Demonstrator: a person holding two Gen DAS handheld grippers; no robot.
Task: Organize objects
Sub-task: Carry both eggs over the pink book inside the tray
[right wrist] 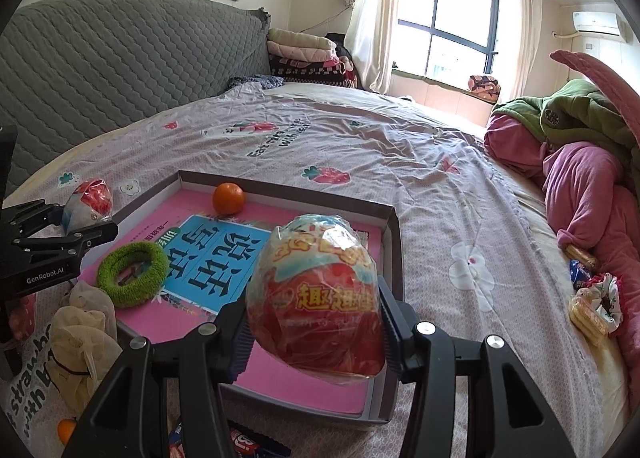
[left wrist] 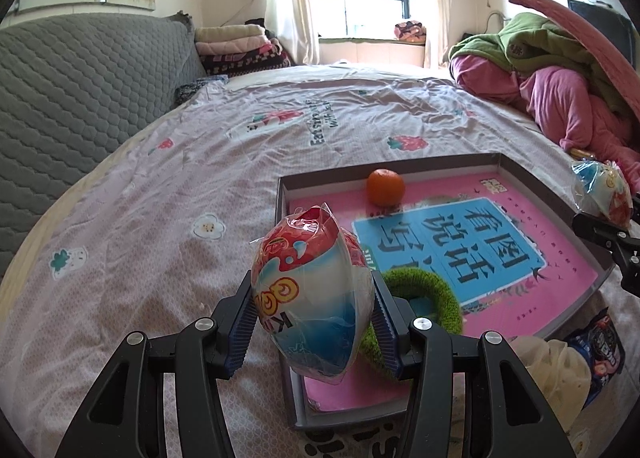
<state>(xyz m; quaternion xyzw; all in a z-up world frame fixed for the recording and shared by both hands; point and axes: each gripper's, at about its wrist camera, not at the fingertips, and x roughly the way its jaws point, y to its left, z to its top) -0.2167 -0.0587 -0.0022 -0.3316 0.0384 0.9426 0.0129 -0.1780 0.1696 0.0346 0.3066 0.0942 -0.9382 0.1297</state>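
My left gripper [left wrist: 314,322] is pinching a wrapped egg-shaped snack [left wrist: 312,298], red on top and blue-white below, both pads pressed on its sides. My right gripper [right wrist: 316,322] pinches a second wrapped snack [right wrist: 316,298], mostly red w/ yellow letters.

Both hang over the near part of a shallow grey box tray [right wrist: 394,242] which lies on the bed [right wrist: 420,162]. The tray floor is a pink sheet w/ a blue panel of big Chinese characters. In the tray, an orange [right wrist: 228,199] sits at about 11 o'clock from my right snack, near the far wall. A green fuzzy ring [right wrist: 133,273] lies at about 9 o'clock, flat on the pink floor.

The bed has a pale lilac cover w/ strawberry and flower prints, a bit wrinkled. At 10 o'clock stands a grey quilted headboard [right wrist: 120,58], w/ folded blankets [right wrist: 308,58] beside it. At 1 o'clock is a window [right wrist: 448,18] w/ cream curtains, and an AC unit [right wrist: 596,23] high on the wall. At 3 o'clock is a heap of pink and green bedding [right wrist: 580,162]. Outside the tray, at 8 o'clock, lies a cream cloth bag [right wrist: 84,342].
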